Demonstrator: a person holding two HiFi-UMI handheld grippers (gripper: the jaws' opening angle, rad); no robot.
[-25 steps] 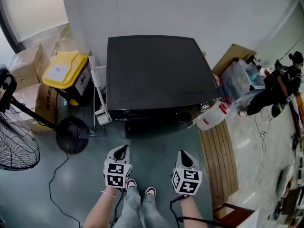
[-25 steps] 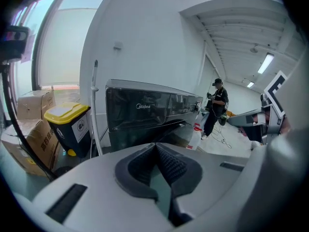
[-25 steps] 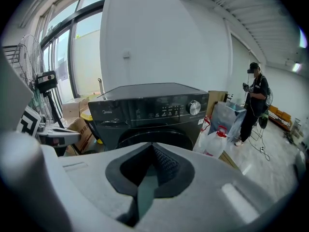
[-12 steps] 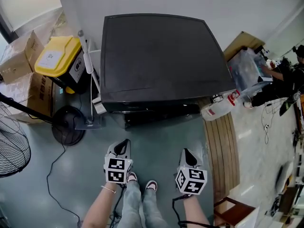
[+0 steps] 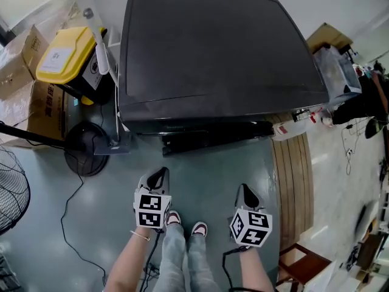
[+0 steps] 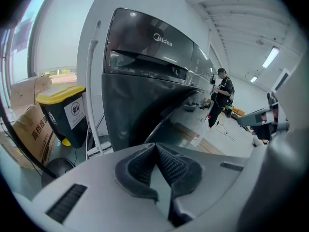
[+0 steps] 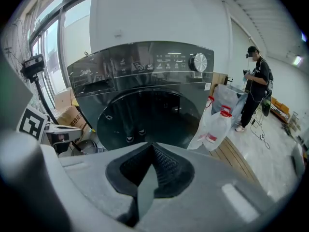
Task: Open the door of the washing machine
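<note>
Grey left hand-held gripper (image 5: 160,173) and right hand-held gripper (image 5: 244,189) sit closed, empty.

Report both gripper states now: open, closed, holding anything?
Left gripper: closed, holding nothing.
Right gripper: closed, holding nothing.

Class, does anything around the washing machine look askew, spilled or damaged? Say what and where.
Nothing looks spilled or damaged. The washing machine door is shut. Only the white jugs beside it stand tilted.
</note>
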